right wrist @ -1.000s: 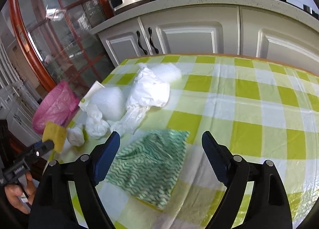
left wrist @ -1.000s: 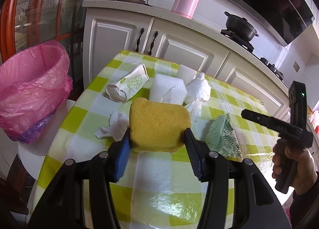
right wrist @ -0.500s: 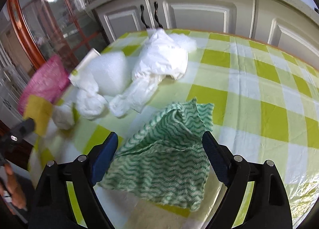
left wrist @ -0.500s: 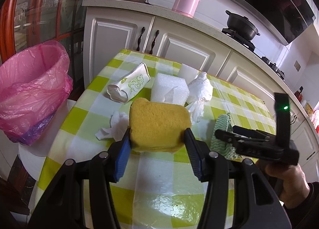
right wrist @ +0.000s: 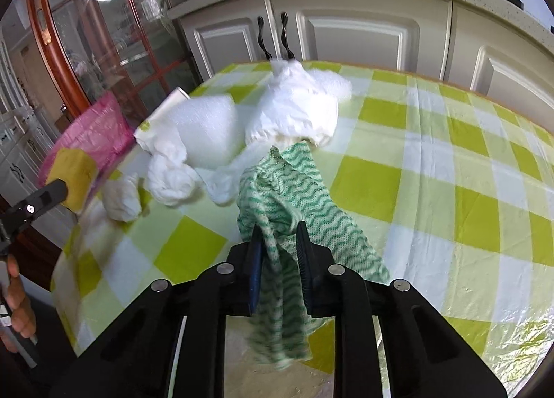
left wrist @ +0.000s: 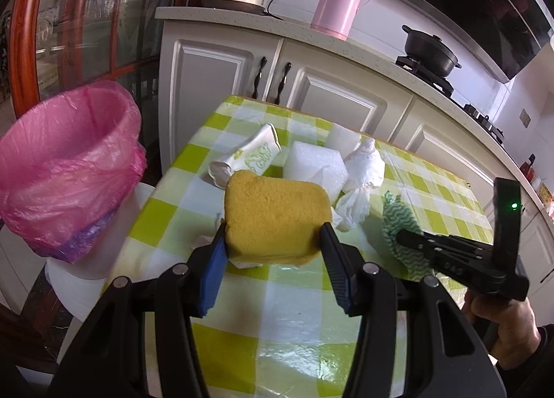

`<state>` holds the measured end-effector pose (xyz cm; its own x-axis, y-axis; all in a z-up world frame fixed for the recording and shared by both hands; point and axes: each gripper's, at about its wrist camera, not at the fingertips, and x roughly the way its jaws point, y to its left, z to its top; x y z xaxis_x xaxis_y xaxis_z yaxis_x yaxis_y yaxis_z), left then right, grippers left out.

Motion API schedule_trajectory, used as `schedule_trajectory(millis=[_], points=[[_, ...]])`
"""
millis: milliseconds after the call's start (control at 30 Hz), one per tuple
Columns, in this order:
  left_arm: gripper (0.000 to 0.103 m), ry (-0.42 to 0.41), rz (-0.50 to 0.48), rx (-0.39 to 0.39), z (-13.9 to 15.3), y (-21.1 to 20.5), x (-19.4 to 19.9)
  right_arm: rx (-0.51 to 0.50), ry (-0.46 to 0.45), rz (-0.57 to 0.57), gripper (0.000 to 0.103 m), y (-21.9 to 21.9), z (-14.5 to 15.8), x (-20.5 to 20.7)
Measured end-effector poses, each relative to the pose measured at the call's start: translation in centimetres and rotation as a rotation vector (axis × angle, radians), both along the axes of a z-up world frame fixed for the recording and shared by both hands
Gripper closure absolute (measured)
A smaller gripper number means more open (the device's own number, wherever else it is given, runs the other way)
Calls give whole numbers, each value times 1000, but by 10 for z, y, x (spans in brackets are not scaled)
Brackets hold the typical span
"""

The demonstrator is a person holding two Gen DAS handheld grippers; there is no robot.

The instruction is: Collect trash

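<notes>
Green cloth pinched in right hand-held gripper – jaws just closed.

The near stretch of the desk lay bare, giving open passage on the right. Toward the far left corner, a foam block, crumpled white bag and paper cup (all crowded together) blocked the way. The pink-lined bin stood open-mouthed beside the desk's left edge.

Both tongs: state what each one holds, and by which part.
Left tongs clamp the yellow sponge by its two side edges, near end. Right tongs, which have just been closing, pinch the green wavy cloth at a bunched fold mid-cloth.
</notes>
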<state>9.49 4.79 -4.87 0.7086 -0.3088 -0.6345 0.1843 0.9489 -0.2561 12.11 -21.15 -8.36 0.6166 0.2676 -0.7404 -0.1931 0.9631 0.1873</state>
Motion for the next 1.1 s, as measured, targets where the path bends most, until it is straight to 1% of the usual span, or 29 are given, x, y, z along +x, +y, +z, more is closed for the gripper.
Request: schedule_trajectory(millis=[200, 267, 333, 533, 633, 667, 733, 767, 800, 933, 1100], points=[[52, -26, 46, 14, 14, 17, -1, 7, -64, 14, 84, 5, 29, -1], [52, -40, 64, 17, 21, 25, -1, 11, -87, 25, 87, 10, 41, 0], [52, -53, 88, 30, 28, 34, 1, 17, -108, 34, 87, 15, 52, 2], [52, -87, 174, 38, 49, 77, 7, 38, -153, 85, 88, 38, 77, 14], [52, -101, 196, 47, 58, 93, 9, 38, -155, 66, 88, 39, 83, 17], [52, -106, 194, 49, 60, 95, 8, 30, -144, 56, 86, 37, 81, 18], [52, -107, 191, 49, 61, 98, 9, 16, -119, 15, 66, 31, 73, 15], [52, -103, 194, 46, 59, 100, 10, 12, -115, 6, 46, 30, 70, 13], [52, -100, 195, 44, 57, 100, 11, 0, -112, -7, 42, 28, 64, 11], [52, -83, 203, 36, 48, 106, 12, -25, -52, -39, 41, 23, 35, 8], [52, -72, 215, 37, 44, 113, 10, -51, 25, -42, 44, 23, -1, 14]])
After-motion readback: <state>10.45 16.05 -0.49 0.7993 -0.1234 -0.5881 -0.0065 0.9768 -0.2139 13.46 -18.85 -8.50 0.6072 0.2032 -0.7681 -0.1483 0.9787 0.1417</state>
